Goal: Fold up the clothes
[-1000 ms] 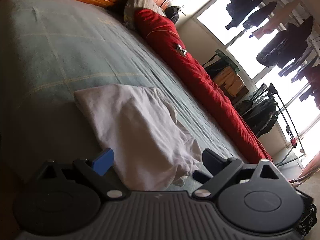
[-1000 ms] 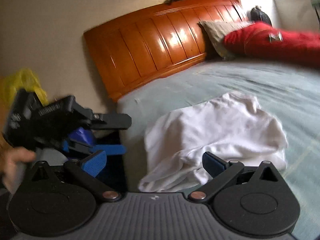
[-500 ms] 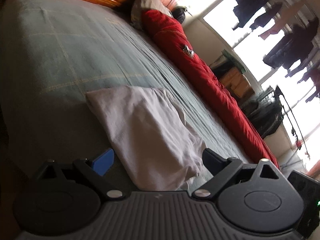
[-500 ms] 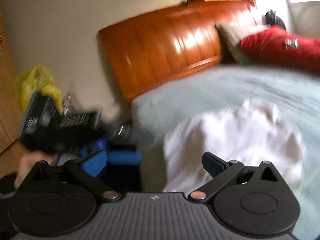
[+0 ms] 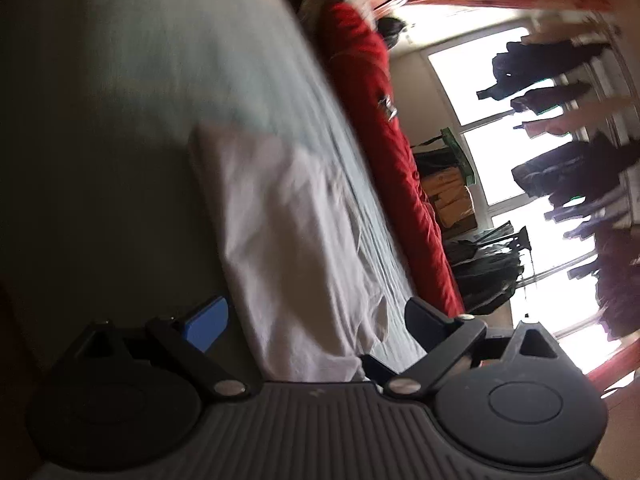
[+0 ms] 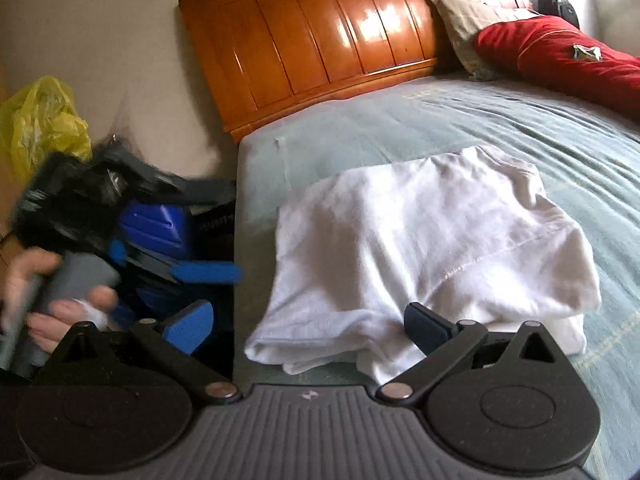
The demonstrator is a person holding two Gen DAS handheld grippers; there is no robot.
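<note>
- The white garment [image 6: 432,248] lies on the bed [image 6: 520,120], close to the mattress edge nearest the cameras and well short of the wooden headboard [image 6: 320,36]. It is gathered into a compact, roughly rectangular stack with doubled layers showing along its near edge — it reads as a fold largely done, perhaps already complete.
- The right gripper [image 6: 308,324] hangs just in front of that near edge, its tongs spread wide with nothing between them. One dark finger overlaps the cloth in the right wrist view, but no fabric is pinched.
- The left gripper [image 5: 316,320] also stands wide and empty. In the right wrist view it sits off the side of the bed, held in a hand [image 6: 48,296], with a yellow plastic bag [image 6: 40,120] behind it. Its own view is blurred, so fine detail of the cloth edge cannot be told.
- Both tools being open and clear of the garment suits a release — the stack rests under its own weight, and nothing is tugging it out of shape.
- A red bolster [image 6: 560,56] and a pillow [image 6: 464,28] lie toward the headboard, well apart from the garment, leaving flat sheet around it to work on.
- Dark clothes hanging by the window [image 5: 560,128] sit beyond the bed's far side.
</note>
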